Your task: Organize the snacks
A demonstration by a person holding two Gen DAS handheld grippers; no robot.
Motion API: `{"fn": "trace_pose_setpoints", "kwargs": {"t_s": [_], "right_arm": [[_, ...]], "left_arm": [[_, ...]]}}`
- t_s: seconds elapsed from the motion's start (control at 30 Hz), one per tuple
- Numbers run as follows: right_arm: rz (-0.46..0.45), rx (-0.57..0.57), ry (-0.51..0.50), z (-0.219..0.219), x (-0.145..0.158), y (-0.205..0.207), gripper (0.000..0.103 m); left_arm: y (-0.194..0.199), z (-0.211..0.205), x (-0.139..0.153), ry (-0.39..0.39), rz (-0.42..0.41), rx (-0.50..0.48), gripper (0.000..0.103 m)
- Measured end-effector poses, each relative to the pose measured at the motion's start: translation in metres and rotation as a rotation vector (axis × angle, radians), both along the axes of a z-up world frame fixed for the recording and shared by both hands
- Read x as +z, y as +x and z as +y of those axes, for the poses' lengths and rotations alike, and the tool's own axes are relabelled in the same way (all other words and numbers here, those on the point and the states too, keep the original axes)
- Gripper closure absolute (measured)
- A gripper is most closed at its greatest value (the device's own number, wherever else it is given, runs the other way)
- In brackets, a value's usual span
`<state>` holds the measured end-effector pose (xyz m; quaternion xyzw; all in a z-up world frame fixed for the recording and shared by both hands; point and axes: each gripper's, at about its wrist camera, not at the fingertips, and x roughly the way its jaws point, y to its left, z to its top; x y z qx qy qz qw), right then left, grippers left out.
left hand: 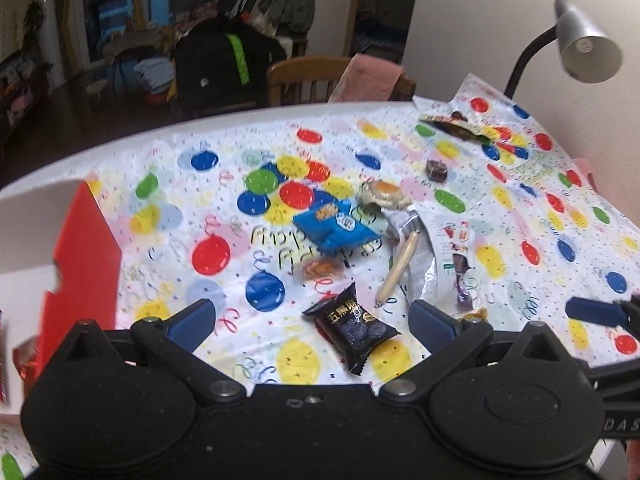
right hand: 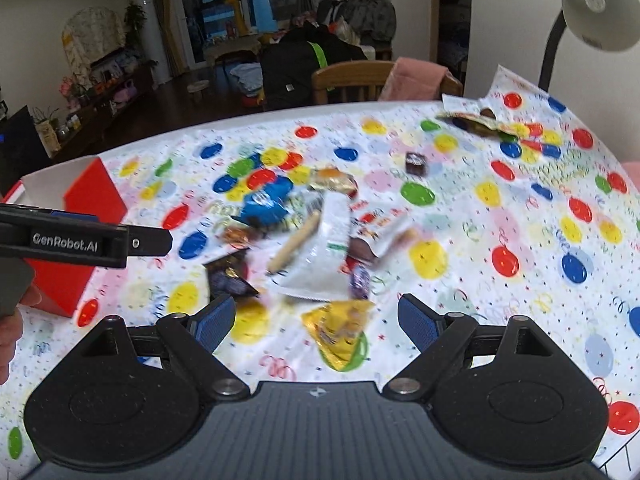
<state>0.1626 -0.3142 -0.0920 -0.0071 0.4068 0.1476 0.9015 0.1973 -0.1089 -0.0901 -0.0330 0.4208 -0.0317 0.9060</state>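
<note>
Snacks lie heaped mid-bench around a blue bag (left hand: 338,226). Left tongs (left hand: 312,326) gape wide above a black packet (left hand: 352,330). Right tongs (right hand: 316,320) gape wide above a yellow packet (right hand: 340,330), nearer than that bag (right hand: 266,200); red box (right hand: 86,236) stands left.

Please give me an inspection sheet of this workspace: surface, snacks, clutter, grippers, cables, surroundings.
Surface: tablecloth with balloon print covers the table.
Job's things: blue pack, black pack, yellow pack, white wrapper, stick and small sweets lie loose mid-table; red box stands at the left edge.
Clutter: torn wrapper at the far right.
Grippers: left gripper and right gripper have open jaws and hold nothing.
Cables: nothing seen.
Surroundings: lamp, chair.
</note>
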Motion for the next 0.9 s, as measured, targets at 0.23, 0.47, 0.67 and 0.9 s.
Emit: {"fn": "trace_pose_setpoints", "kwargs": {"t_s": [0.23, 0.47, 0.67, 0.9], "right_arm": [[0.052, 0.02, 0.002, -0.007, -0.025, 0.014, 0.014], [0.093, 0.056, 0.0, -0.003, -0.044, 0.028, 0.022], [0.119, 0.074, -0.015, 0.003, -0.057, 0.037, 0.03], [0.142, 0.06, 0.004, 0.002, -0.063, 0.047, 0.04]], "left_arm": [[0.022, -0.01, -0.024, -0.033, 0.066, 0.056, 0.002], [0.041, -0.014, -0.046, -0.087, 0.152, 0.103, 0.013], [0.052, -0.017, -0.059, -0.112, 0.194, 0.121, 0.02], [0.059, -0.021, -0.067, -0.145, 0.214, 0.124, 0.038]]}}
